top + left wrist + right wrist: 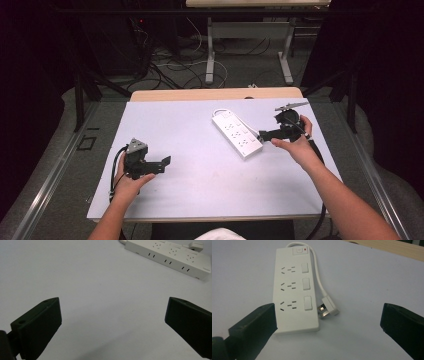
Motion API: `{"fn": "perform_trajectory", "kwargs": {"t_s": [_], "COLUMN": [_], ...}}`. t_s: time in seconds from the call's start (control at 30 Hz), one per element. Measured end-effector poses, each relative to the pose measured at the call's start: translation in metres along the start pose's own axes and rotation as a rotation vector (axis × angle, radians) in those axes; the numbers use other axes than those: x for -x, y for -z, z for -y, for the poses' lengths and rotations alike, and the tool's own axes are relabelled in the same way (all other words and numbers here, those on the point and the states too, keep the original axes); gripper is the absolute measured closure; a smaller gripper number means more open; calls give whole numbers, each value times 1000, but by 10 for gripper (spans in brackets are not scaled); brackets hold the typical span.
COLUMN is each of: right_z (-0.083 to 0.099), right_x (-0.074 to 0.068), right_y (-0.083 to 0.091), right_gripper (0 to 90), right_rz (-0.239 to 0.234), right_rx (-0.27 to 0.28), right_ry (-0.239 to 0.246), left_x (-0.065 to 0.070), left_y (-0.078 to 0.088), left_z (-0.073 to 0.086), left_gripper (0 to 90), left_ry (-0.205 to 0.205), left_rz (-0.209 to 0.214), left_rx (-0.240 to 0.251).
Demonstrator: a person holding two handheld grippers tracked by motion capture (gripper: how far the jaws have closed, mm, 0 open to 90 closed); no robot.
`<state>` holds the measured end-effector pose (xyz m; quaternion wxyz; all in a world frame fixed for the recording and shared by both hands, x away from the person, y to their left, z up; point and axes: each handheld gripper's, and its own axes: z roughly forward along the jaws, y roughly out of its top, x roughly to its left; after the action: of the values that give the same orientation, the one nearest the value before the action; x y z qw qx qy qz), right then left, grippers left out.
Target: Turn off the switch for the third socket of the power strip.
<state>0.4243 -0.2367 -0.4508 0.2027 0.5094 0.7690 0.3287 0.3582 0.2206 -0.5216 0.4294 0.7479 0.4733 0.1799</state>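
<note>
White power strip (294,293) near end hidden behind right hand-held gripper (327,325), both hand-held grippers spread, left hand-held gripper (112,325) empty

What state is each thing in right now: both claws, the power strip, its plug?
Left claw: open, empty, over bare table.
Right claw: open, empty, at the strip's near end.
Power strip: flat on table, sockets up, nothing plugged in.
Plug: unplugged, lying beside the strip.

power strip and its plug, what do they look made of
Power strip: looks like moulded white plastic, smooth with a slight sheen and rounded edges. Plug: the same white plastic body, with pins that look like dull metal, though too small to be sure.
</note>
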Motion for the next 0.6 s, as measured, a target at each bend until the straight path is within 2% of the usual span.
{"fn": "perform_trajectory", "kwargs": {"t_s": [0.23,0.27,0.37,0.43,0.53,0.6], "right_z": [-5,-5,-6,-6,-7,-8], "right_x": [-1,-1,-2,-2,-3,-2], "right_y": [-7,-8,-11,-12,-15,-17], "right_gripper": [12,21,60,88,156,164], "right_rz": [10,14,18,18,22,23], "right_rx": [-38,-41,-50,-54,-61,-59], "right_ry": [25,23,26,31,34,41], "left_x": [0,0,0,0,0,0], "left_y": [0,0,0,0,0,0], "left_z": [0,0,0,0,0,0], "left_gripper": [5,7,12,12,12,12], "left_ry": [-1,-11,4,-2,-8,-10], "left_rz": [-5,-9,-10,-12,-11,-8], "left_rx": [-5,-7,-6,-7,-7,-12]}}
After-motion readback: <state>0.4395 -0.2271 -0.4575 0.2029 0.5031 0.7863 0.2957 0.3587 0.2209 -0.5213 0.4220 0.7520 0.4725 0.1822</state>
